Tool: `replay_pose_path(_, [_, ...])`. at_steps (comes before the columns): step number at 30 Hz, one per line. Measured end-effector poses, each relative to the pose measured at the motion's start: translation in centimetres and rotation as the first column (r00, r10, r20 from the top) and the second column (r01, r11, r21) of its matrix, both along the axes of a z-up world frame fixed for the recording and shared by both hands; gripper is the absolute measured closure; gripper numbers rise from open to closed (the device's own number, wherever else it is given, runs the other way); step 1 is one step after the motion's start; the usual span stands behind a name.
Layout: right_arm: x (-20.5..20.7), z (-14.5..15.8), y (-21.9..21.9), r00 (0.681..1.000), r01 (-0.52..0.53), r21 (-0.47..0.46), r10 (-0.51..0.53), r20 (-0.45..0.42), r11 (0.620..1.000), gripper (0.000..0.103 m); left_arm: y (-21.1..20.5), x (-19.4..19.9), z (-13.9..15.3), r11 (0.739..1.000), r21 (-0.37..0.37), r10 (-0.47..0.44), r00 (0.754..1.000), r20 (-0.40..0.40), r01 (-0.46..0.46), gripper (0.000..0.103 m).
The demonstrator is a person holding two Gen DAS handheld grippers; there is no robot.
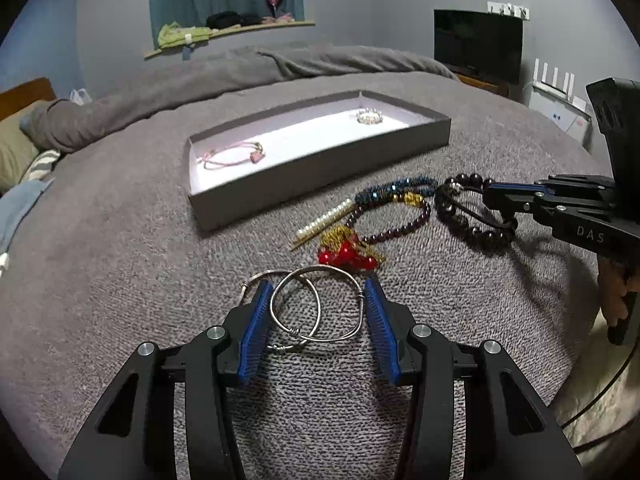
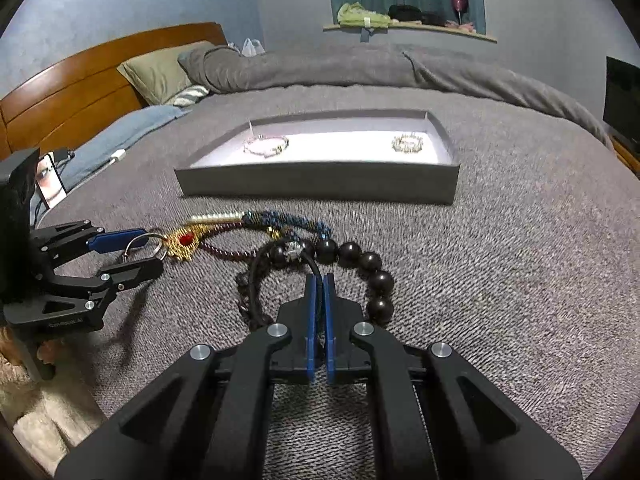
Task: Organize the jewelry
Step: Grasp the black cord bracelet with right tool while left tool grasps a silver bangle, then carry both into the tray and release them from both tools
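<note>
Both grippers are down on the grey bedspread (image 1: 120, 240), each working a separate piece. Right gripper (image 2: 319, 280) is clamped tight on the black cord of the dark wooden bead bracelet (image 2: 360, 264); pads are together with only the cord between them, presumably because the cord is the one thin part the pads can pinch, where the round beads would roll out. Left gripper (image 1: 318, 292) straddles the two silver wire bangles (image 1: 316, 308): jaws partway apart, blue pads (image 1: 260, 312) on either side of the overlapping rings, not visibly pressing, so I'd call that an unfinished grab. The bangles lie flat and interlocked, so closing across them may take both at once. The grey tray (image 1: 320, 168) sits just beyond the pile, already holding a pink cord bracelet (image 1: 236, 154) at one end and a small pearl-like ring bracelet (image 1: 370, 117) at the other, well apart. Still loose between tray and grippers: blue beaded strand (image 1: 400, 188), garnet-coloured bead bracelet (image 1: 400, 224), pearl hair clip (image 1: 324, 220), red-and-gold ornament (image 1: 348, 248). Tangle risk there.
</note>
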State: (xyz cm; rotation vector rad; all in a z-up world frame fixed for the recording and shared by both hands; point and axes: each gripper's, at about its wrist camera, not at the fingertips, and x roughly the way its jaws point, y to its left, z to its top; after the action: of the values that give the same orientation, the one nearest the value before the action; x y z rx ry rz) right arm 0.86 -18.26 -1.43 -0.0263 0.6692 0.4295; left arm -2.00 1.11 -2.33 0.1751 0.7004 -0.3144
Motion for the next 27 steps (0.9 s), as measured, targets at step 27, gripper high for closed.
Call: replay_pose_path(27, [8.0,8.4,-1.2,0.975,0.118,0.099,-0.134,0.176,0.988,0.100,1.8,7.7,7.7,0.986,-0.117,0.133,0.981,0.144,-0.117,0.054])
